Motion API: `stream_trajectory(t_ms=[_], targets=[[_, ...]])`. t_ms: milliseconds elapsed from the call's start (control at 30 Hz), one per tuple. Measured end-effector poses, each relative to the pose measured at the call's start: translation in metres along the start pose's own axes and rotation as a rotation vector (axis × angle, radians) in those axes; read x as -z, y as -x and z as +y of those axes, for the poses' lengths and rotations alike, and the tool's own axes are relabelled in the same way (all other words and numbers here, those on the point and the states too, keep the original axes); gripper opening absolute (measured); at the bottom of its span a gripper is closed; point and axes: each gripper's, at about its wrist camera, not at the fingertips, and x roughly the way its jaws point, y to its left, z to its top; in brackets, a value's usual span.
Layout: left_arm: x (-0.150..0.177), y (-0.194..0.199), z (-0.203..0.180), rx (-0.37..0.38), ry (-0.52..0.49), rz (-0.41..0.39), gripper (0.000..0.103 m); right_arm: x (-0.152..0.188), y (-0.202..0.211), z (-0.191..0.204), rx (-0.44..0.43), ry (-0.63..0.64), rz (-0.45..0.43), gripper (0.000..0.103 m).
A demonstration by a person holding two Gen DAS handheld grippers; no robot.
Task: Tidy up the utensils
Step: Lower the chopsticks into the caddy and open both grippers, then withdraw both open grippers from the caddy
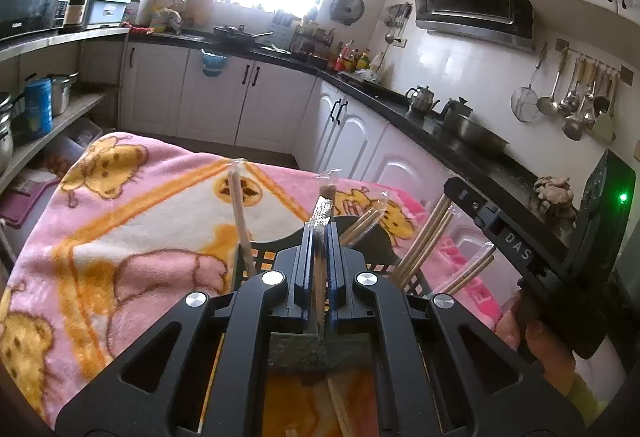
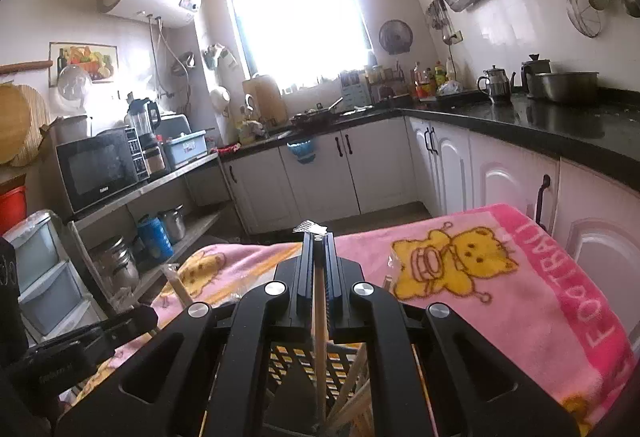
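Observation:
In the left wrist view my left gripper (image 1: 320,233) is shut on a plastic-wrapped pair of chopsticks (image 1: 325,203), which stands upright over a black slotted basket (image 1: 264,257). Several more wrapped chopsticks (image 1: 424,241) lean inside that basket. In the right wrist view my right gripper (image 2: 318,237) is shut on another wrapped pair of chopsticks (image 2: 320,321). Its lower end reaches down into the black basket (image 2: 304,361). A hand holds the right gripper's housing (image 1: 600,237) at the right of the left wrist view.
The basket stands on a table covered by a pink cartoon blanket (image 2: 500,297). More loose chopsticks (image 1: 340,409) lie on the blanket under my left gripper. White cabinets under a black counter (image 2: 560,125) run along the right, and open shelves (image 2: 168,181) with a microwave stand left.

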Motion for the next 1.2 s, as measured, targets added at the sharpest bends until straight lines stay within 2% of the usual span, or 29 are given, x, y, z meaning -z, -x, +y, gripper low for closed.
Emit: stream_trajectory(t_ms=[500,600,633,800,967,1067,1200], targets=[[0.004,0.002,0.005,-0.007,0.017,0.006,0.002,0.001,0.011,0.0,0.006,0.009,0.053,0.008],[0.005,0.006,0.009,-0.006,0.029,-0.002,0.011,0.001,0.015,-0.002,0.015,0.0,0.051,0.025],[0.005,0.007,0.009,-0.008,0.034,-0.005,0.015,0.001,0.016,-0.002,0.018,0.0,0.047,0.027],[0.008,0.013,0.012,-0.014,0.04,-0.008,0.021,0.0,0.02,-0.003,0.021,-0.003,0.047,0.029],[0.01,0.019,0.01,-0.015,0.037,-0.013,0.037,0.001,0.025,-0.002,0.018,0.001,0.046,0.032],[0.012,0.024,0.009,-0.014,0.036,-0.016,0.042,0.002,0.032,-0.002,0.019,0.002,0.048,0.035],[0.015,0.029,0.007,-0.018,0.029,-0.017,0.054,0.005,0.041,-0.003,0.019,0.008,0.055,0.042]])
